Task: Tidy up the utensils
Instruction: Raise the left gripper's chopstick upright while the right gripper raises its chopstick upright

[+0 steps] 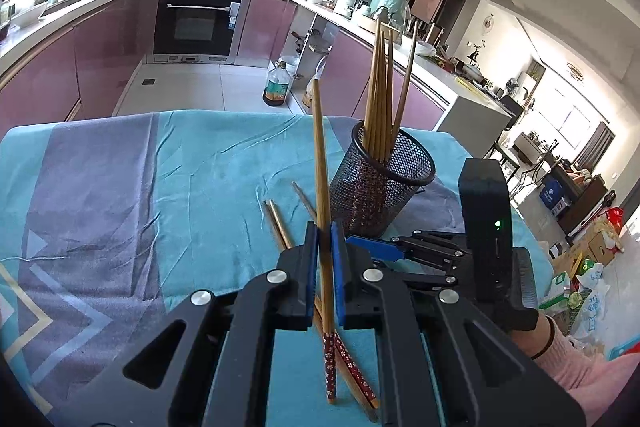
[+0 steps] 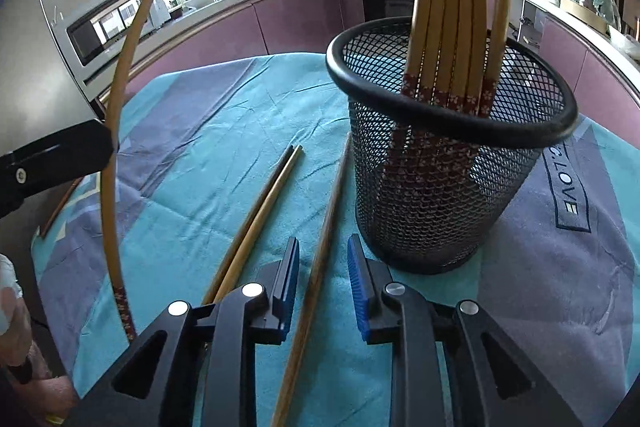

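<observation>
My left gripper (image 1: 324,247) is shut on a wooden chopstick (image 1: 320,163) with a red flowered end, held upright above the cloth. It also shows in the right wrist view (image 2: 116,131) at the left. A black mesh cup (image 1: 380,183) holds several chopsticks (image 1: 382,87) upright, right of the left gripper; the right wrist view shows the cup (image 2: 440,187) close. My right gripper (image 2: 323,267) is open, low over a loose chopstick (image 2: 324,223) lying on the cloth. A pair of loose chopsticks (image 2: 260,211) lies just left of it.
The table carries a teal and grey cloth (image 1: 160,187). My right gripper (image 1: 376,245) sits beside the cup in the left wrist view. More chopsticks (image 1: 280,223) lie under my left gripper. Kitchen counters and an oven (image 1: 200,23) stand beyond the table.
</observation>
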A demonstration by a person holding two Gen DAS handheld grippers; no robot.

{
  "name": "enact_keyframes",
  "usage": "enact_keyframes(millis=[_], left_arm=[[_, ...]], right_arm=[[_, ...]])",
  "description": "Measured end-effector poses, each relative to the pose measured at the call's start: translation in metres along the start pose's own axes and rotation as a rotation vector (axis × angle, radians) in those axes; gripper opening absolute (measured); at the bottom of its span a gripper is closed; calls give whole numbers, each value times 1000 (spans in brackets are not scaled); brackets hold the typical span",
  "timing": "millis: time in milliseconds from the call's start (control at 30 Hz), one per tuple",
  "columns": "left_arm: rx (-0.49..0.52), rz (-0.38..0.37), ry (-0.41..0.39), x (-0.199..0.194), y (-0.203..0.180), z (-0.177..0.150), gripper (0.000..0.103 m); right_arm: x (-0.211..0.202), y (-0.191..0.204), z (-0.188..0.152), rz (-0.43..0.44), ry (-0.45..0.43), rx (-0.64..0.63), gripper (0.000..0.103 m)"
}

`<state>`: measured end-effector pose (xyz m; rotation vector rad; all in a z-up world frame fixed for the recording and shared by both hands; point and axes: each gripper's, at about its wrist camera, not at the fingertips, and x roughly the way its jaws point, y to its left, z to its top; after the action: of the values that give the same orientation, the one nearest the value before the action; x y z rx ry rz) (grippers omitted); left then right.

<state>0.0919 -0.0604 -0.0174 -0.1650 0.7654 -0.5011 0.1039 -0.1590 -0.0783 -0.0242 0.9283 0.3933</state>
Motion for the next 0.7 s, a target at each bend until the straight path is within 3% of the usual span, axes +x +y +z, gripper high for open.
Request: enact_keyframes(millis=[100,167,300,700], left_arm=[[-7,5,15,7,4,-1,8],[-11,8,25,12,5,-2,8],[-19,9,39,19,10,-3,8],[-11,-3,19,15,7,0,8]], right_arm=[[2,5,1,-34,-3,-33,21],[3,6,2,-46,-2,-40,10],[2,1,3,-3,2,-4,5],[-65,-16,-4,118,-168,52,5]])
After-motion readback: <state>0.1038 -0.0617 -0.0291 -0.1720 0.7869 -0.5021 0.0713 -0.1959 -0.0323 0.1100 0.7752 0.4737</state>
